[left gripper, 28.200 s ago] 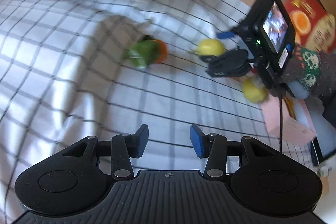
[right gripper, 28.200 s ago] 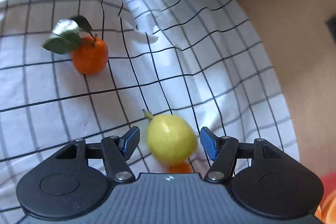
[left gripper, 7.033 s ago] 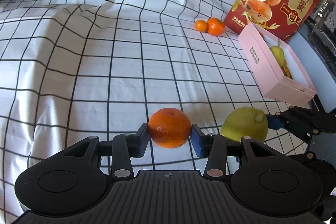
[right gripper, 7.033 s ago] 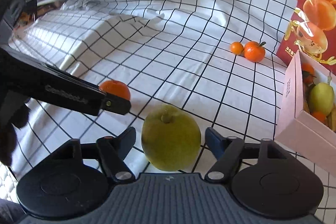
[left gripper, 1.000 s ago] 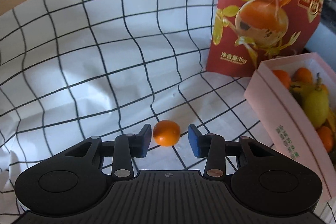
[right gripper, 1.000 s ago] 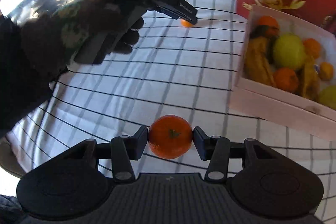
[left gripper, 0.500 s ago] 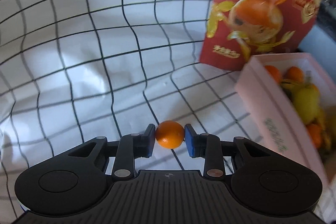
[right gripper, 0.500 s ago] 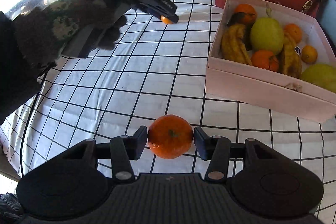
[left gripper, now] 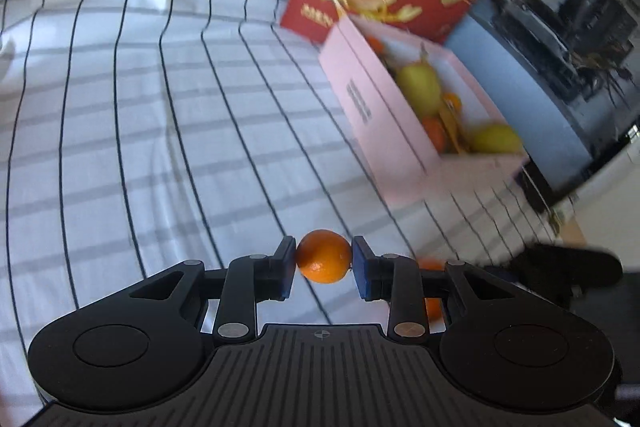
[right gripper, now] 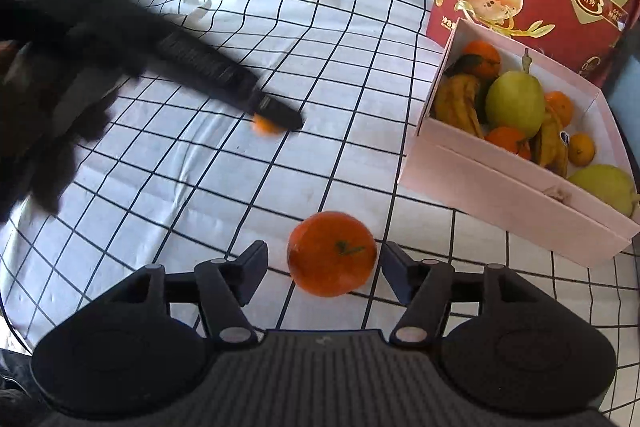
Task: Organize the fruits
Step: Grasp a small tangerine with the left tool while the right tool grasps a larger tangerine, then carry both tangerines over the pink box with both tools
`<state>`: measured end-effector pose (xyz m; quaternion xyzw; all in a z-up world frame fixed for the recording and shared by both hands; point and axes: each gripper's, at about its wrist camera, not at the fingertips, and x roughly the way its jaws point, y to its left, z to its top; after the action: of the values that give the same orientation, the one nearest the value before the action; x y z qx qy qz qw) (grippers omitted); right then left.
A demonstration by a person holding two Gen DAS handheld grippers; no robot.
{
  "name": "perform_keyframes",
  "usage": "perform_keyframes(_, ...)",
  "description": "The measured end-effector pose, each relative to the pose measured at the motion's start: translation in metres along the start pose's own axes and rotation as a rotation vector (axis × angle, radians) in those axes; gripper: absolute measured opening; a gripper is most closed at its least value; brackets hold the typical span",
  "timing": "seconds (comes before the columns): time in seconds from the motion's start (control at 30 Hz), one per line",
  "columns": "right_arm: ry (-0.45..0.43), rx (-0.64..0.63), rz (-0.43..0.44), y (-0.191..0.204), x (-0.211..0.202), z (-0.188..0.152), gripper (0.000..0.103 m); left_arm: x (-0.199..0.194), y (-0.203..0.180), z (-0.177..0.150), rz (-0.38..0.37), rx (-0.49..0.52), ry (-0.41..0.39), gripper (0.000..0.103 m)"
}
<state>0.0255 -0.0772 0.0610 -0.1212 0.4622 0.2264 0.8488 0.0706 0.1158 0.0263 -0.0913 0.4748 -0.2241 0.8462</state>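
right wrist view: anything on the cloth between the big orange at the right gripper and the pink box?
Nothing: only bare checked cloth separates the big orange from the pink box, seen in the right wrist view.

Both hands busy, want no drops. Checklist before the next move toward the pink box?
1. Left gripper pads clamp the small orange: ok.
2. Right gripper jaws opening, pads clear of the big orange between them: not ok, no grip.
3. Big orange settled on the checked cloth: cannot tell, blurred.
4. Pink box open on top: ok.
5. Free spot in the box: cannot tell, fruit crowds it.
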Motion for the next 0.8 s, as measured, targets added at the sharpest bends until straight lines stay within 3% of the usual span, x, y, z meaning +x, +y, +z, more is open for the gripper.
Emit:
perform_keyframes(0.2, -0.001, -0.019, -0.045, 0.006, 0.000, -0.005, 0.070, -0.009, -0.005, -0.030, -0.037, -0.039, 0.024, 0.035)
perform_keyframes(0.33, -0.052, -0.030, -0.085, 0.006, 0.000, -0.011, 0.070, -0.013, -0.003, -0.041, -0.052, -0.073, 0.030, 0.035)
perform_keyframes(0.57, -0.062, 0.057, -0.054, -0.005, 0.004, -0.011, 0.070, -0.025, -0.006, -0.046, -0.044, -0.074, 0.023, 0.034)
perform_keyframes(0.63, -0.073, 0.065, -0.049, -0.007, 0.004, -0.010, 0.067, -0.027, -0.009, -0.045, -0.040, -0.064, 0.022, 0.034)
perform_keyframes(0.73, -0.080, 0.064, -0.003, -0.007, 0.002, -0.008, 0.050, -0.029, -0.014, -0.041, -0.042, -0.055, 0.023, 0.035)
perform_keyframes(0.8, -0.086, 0.056, 0.005, -0.006, -0.002, -0.007, 0.050, -0.030, -0.019, -0.035, -0.051, -0.054, 0.015, 0.035)
